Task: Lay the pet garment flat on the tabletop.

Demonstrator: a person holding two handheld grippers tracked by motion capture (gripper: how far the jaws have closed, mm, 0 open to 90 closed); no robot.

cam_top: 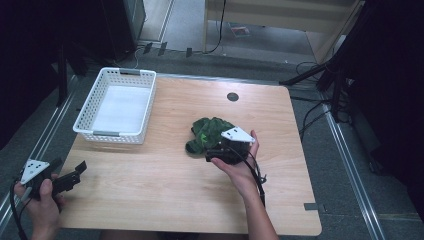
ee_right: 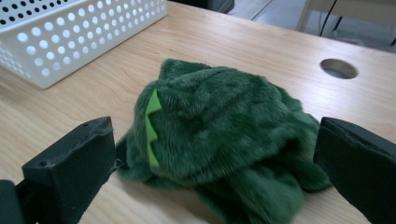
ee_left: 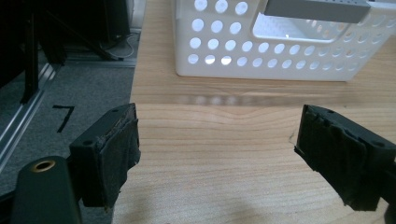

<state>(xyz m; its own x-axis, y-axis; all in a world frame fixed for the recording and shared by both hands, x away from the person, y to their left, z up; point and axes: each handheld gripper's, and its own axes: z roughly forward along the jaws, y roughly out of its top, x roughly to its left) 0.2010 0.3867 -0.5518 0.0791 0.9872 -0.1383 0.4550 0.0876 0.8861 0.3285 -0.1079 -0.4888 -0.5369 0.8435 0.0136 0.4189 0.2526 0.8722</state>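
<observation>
**Soft green toy waits between my right jaws**

The wooden table point(cam_top: 150, 175) sits on a grey floor, with a white basket point(cam_top: 116, 106) at its back left. A green plush toy point(ee_right: 219, 130) lies mid-table. My right gripper point(cam_top: 226, 150) has its jaws spread wide around it, not pinching. My left gripper point(cam_top: 56, 176) hangs spread and empty by the table's left edge. I think the toy is light and squashy, so I'd squeeze its thick middle.
</observation>
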